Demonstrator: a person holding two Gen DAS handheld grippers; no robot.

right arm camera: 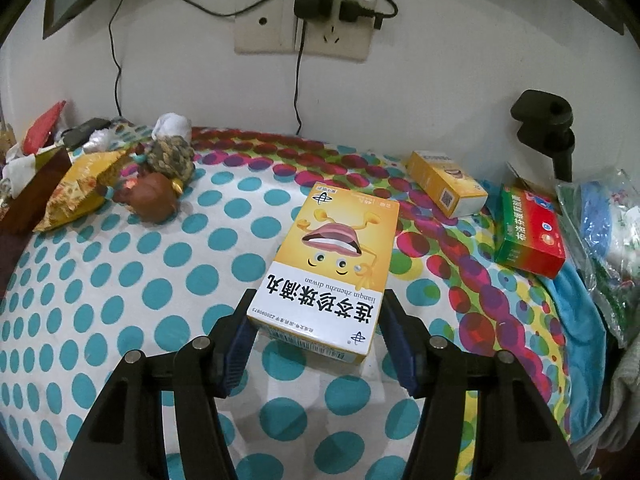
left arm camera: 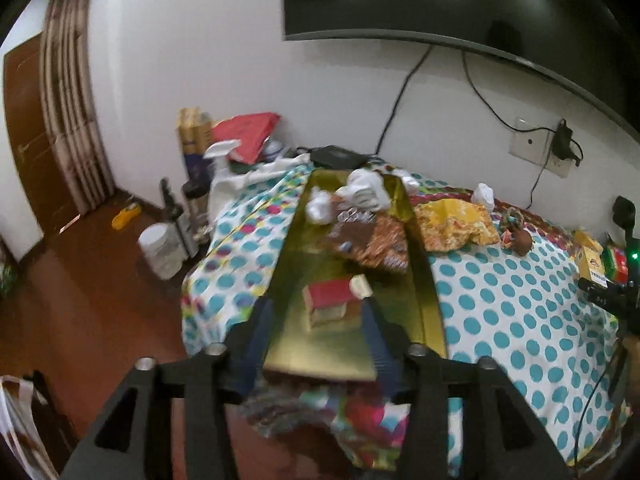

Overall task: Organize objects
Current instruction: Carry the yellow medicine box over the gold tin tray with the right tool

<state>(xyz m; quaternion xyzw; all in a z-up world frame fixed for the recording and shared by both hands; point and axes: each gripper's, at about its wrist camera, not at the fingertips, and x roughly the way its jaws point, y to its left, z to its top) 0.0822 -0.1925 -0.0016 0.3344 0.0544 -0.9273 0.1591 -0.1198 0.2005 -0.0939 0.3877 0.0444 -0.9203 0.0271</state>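
The yellow medicine box [right arm camera: 326, 270] is being held by its near end in the right gripper [right arm camera: 316, 328], its long axis running straight away along the fingers. Beyond, two more boxes are lying: one yellow [right arm camera: 446, 188], one green-red [right arm camera: 528, 236]. The left gripper [left arm camera: 316, 320] is being held wide above the gold tray [left arm camera: 424, 292], nothing clamped.

I log a long tray [left arm camera: 420, 280] lying on the table [left arm camera: 520, 312], its near end between my left gripper's [left arm camera: 318, 318] fingers. In the tray: a small box [left arm camera: 328, 300] nearest me, snack packets [left arm camera: 372, 244] behind it, crumpled white cloth [left arm camera: 360, 196] at the far end. Right of the tray lies a snack bag [right arm camera: 80, 188], then a figurine [right arm camera: 150, 196]. A medicine box [right arm camera: 332, 268] sits between my right gripper's [right arm camera: 316, 312] fingers; two more boxes [right arm camera: 446, 184] lie to its right
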